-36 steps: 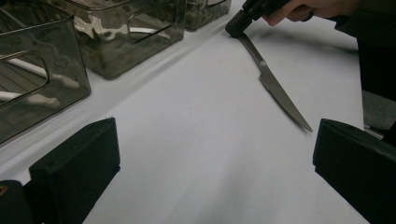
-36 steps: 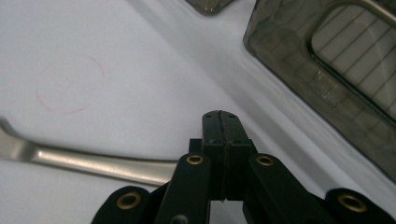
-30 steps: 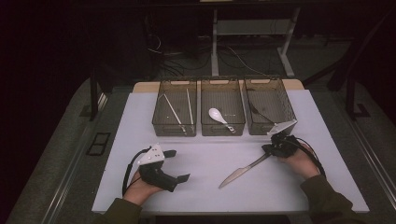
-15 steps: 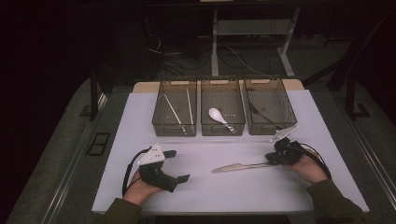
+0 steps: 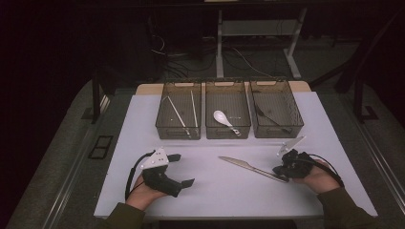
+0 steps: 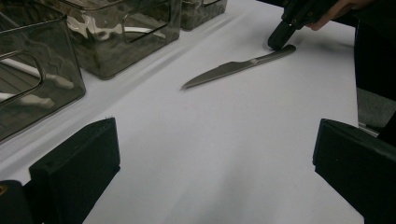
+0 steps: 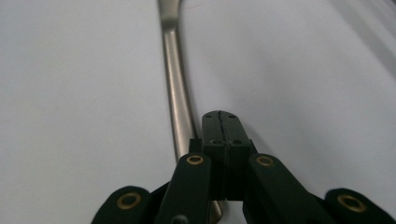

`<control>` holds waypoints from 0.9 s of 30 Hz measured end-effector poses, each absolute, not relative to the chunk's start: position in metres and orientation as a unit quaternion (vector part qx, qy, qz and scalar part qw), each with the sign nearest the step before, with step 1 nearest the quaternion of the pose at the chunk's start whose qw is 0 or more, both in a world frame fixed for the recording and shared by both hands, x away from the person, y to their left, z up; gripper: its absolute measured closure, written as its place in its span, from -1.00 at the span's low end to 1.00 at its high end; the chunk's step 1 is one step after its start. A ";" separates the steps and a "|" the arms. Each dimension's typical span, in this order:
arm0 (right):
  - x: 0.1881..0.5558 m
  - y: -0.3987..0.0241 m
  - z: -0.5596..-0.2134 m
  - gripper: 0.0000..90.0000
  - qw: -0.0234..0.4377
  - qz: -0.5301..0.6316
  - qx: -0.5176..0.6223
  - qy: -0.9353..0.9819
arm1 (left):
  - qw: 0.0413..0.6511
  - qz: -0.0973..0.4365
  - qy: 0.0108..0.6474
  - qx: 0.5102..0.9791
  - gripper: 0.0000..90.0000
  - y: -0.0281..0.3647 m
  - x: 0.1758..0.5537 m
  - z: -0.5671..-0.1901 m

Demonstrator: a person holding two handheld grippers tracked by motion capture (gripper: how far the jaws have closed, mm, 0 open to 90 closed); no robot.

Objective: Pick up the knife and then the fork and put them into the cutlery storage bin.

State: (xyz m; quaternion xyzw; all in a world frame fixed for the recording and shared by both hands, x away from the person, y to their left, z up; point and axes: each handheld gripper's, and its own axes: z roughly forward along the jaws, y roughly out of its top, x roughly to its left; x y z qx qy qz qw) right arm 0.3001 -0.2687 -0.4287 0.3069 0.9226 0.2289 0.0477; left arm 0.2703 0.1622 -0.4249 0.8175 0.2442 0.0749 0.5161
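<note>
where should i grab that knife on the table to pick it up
Take the knife by its handle end, nearest the right gripper. It lies flat, blade pointing toward the table's middle, so come from above with jaws across the narrow handle; the thin flat blade likely offers less purchase.

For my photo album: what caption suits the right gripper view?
Shut black right gripper resting over a steel table knife's handle on the white table.

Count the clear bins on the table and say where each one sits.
3, in a row along the far edge of the white table: the left bin with chopsticks, the middle bin with a white spoon, the right bin with a dark utensil.
</note>
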 end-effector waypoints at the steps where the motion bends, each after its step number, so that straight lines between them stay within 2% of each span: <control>1: 0.299 -0.269 -0.428 0.99 0.047 0.228 0.307 0.923 | 0.516 0.075 0.244 0.818 -1.00 0.162 0.270 -0.425; 13: 0.288 -0.270 -0.428 0.96 0.035 0.228 0.299 0.926 | 0.515 0.075 0.242 0.819 -1.00 0.162 0.270 -0.425; 21: 0.292 -0.267 -0.413 0.46 0.037 0.268 0.319 0.908 | 0.514 0.075 0.243 0.819 -1.00 0.161 0.270 -0.425; 25: 0.297 -0.257 -0.411 0.39 0.036 0.249 0.327 0.911 | 0.515 0.074 0.243 0.819 -1.00 0.161 0.270 -0.425; 27: 0.299 -0.250 -0.409 0.27 0.041 0.241 0.326 0.913 | 0.516 0.074 0.243 0.818 -1.00 0.161 0.270 -0.425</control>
